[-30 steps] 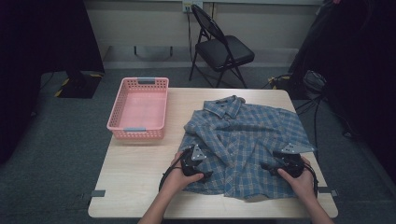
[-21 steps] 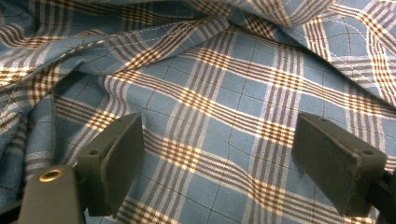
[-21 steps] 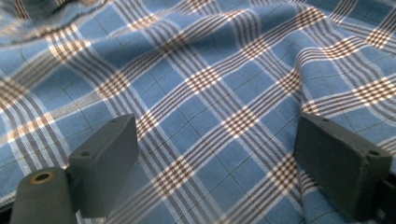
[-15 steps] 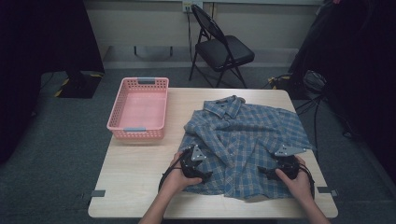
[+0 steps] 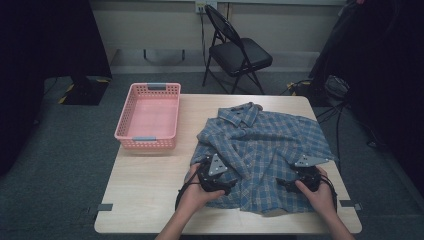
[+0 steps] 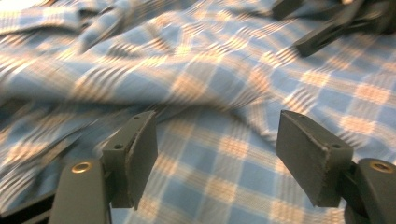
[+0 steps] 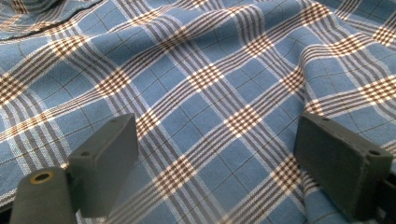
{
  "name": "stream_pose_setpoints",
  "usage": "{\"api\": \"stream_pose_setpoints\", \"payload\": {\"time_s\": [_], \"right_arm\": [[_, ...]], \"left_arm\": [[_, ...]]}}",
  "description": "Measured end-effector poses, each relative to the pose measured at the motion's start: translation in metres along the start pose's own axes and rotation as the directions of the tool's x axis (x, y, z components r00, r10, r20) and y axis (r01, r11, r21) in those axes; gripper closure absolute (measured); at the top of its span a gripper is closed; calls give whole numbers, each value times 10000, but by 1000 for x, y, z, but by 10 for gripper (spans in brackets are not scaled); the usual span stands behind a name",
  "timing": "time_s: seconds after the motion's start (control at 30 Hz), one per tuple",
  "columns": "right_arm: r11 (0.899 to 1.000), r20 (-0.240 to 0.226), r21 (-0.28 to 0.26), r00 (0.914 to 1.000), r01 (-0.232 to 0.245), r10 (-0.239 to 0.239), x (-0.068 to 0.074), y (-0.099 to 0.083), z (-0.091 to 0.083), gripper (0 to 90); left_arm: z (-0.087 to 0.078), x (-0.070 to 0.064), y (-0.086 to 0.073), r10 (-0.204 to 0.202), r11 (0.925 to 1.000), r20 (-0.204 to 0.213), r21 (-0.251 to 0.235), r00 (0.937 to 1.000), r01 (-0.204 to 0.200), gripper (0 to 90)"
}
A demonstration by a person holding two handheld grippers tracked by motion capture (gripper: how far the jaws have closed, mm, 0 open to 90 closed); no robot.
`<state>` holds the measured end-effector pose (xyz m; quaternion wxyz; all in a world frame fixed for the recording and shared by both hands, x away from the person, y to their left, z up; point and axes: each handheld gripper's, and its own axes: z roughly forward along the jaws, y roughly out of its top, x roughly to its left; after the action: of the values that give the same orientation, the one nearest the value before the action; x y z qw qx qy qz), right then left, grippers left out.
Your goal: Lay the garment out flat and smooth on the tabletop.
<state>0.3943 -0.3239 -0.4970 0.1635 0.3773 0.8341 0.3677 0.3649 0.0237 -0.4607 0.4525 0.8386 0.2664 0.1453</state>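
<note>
A blue plaid shirt (image 5: pixel 265 150) lies spread and rumpled on the right half of the wooden table (image 5: pixel 150 185), collar toward the far edge. My left gripper (image 5: pixel 225 181) rests on the shirt's near left part, jaws wide open over the cloth (image 6: pixel 215 154). My right gripper (image 5: pixel 286 184) sits on the shirt's near right part, also open, with flat plaid fabric (image 7: pixel 210 121) between its jaws. In the left gripper view the right gripper's black jaws (image 6: pixel 327 30) show at the top right.
A pink plastic basket (image 5: pixel 148 116), with nothing in it, stands at the table's far left. A black folding chair (image 5: pixel 237 52) stands beyond the table. Dark equipment and cables (image 5: pixel 335 87) crowd the floor at the right. Bare tabletop lies at the near left.
My right gripper has slid slightly left along the shirt's near edge. The left gripper has stayed in place.
</note>
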Motion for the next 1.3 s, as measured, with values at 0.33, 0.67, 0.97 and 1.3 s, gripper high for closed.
{"api": "stream_pose_setpoints", "payload": {"time_s": [0.33,0.67,0.97,1.3], "right_arm": [[9998,-152,-69,9998,-162,161,-2,0,-1,128],[9999,-139,-58,9998,-135,134,-2,0,-1,128],[9996,-266,-99,9993,-278,275,-4,0,-1,128],[9999,-121,-46,9999,-98,97,-2,0,0,128]], "left_arm": [[45,-16,10,332,9994,-333,-62,9989,-334,287],[84,-1,21,385,9983,-859,463,9956,-346,397],[53,13,33,-21,9992,-488,394,9988,40,747],[11,40,53,-553,9976,-621,376,9965,577,836]]}}
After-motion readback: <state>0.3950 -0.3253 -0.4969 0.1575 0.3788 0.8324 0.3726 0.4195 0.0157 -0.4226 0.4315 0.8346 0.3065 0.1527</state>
